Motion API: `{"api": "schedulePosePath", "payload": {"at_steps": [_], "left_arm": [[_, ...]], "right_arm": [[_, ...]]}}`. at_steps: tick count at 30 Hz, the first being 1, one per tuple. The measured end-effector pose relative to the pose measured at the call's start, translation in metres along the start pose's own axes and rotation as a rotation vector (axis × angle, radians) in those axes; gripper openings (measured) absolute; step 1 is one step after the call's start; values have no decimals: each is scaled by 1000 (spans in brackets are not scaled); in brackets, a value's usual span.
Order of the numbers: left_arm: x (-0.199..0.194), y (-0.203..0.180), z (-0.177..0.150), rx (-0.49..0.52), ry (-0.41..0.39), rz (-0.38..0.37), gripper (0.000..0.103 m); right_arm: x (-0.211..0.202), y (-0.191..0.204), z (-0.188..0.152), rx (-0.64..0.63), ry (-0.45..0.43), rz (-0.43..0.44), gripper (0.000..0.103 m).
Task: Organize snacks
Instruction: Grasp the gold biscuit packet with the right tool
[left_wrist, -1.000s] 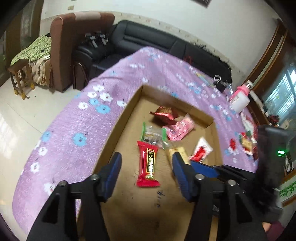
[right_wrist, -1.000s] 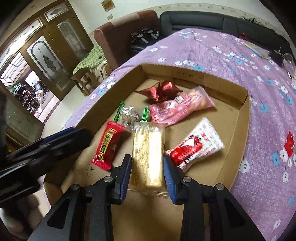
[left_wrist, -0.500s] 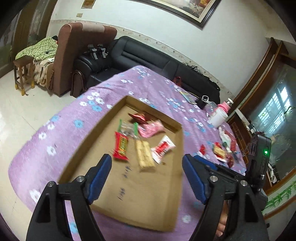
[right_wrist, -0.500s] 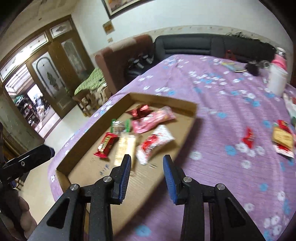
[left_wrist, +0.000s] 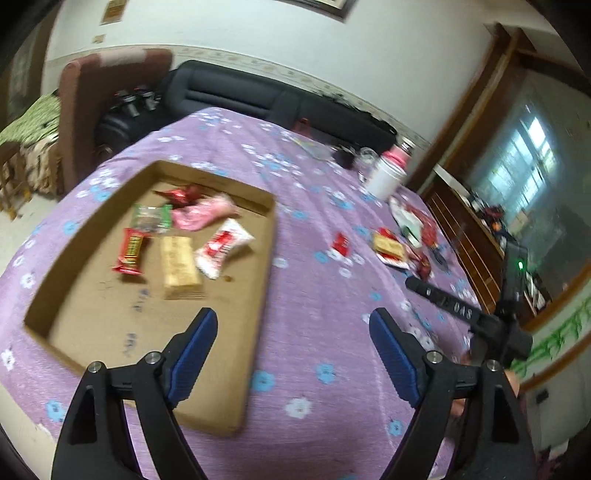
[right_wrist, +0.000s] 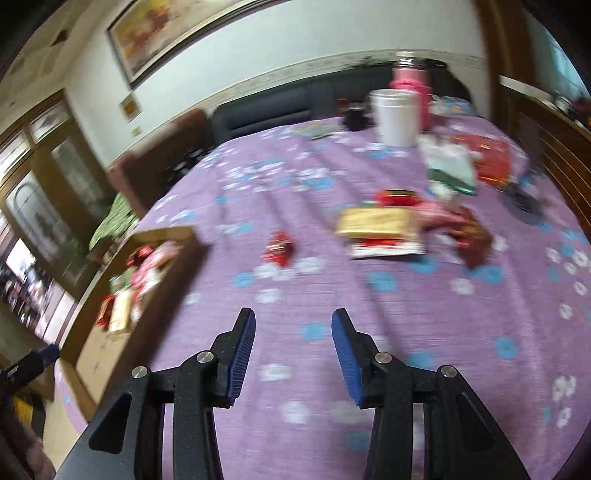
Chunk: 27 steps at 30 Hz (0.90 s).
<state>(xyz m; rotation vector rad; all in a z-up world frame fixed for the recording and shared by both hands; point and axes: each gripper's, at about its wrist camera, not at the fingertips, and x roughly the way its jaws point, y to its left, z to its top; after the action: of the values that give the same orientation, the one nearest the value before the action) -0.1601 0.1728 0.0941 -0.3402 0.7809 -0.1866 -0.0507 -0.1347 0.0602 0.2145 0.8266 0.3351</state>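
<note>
Your right tongs (right_wrist: 293, 354) hang spread and empty over the purple floral surface (right_wrist: 406, 332), and your left tongs (left_wrist: 291, 354) gape wide, also empty, by the cardboard tray (left_wrist: 258, 314). The small red packet (right_wrist: 277, 251) lies loose at 12 o'clock; come in fast (both views are smeared) and you may shove it away. Farther, at 1 o'clock, the yellow wafer pack (right_wrist: 375, 223) overlaps other wrappers, so a pinch could drag several.

Motion blur smears the loose snack packets (right_wrist: 384, 232) near the counter's far right edge, so their labels cannot be read. The cardboard tray (right_wrist: 192, 243) is cut off at the right wrist view's left side, its contents indistinct.
</note>
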Motion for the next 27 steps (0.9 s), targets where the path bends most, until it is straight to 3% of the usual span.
{"api": "schedulePosePath", "payload": {"at_steps": [5, 16, 22, 27], "left_arm": [[18, -19, -6, 39, 59, -16, 84], [40, -19, -13, 28, 117, -50, 84], [44, -18, -15, 39, 130, -54, 84], [44, -15, -15, 34, 132, -58, 84]], "right_arm": [[-10, -45, 5, 81, -26, -49, 46], [-25, -116, 20, 234, -58, -168, 46], [17, -101, 49, 238, -23, -89, 46], [71, -63, 94, 84, 16, -137, 46]]}}
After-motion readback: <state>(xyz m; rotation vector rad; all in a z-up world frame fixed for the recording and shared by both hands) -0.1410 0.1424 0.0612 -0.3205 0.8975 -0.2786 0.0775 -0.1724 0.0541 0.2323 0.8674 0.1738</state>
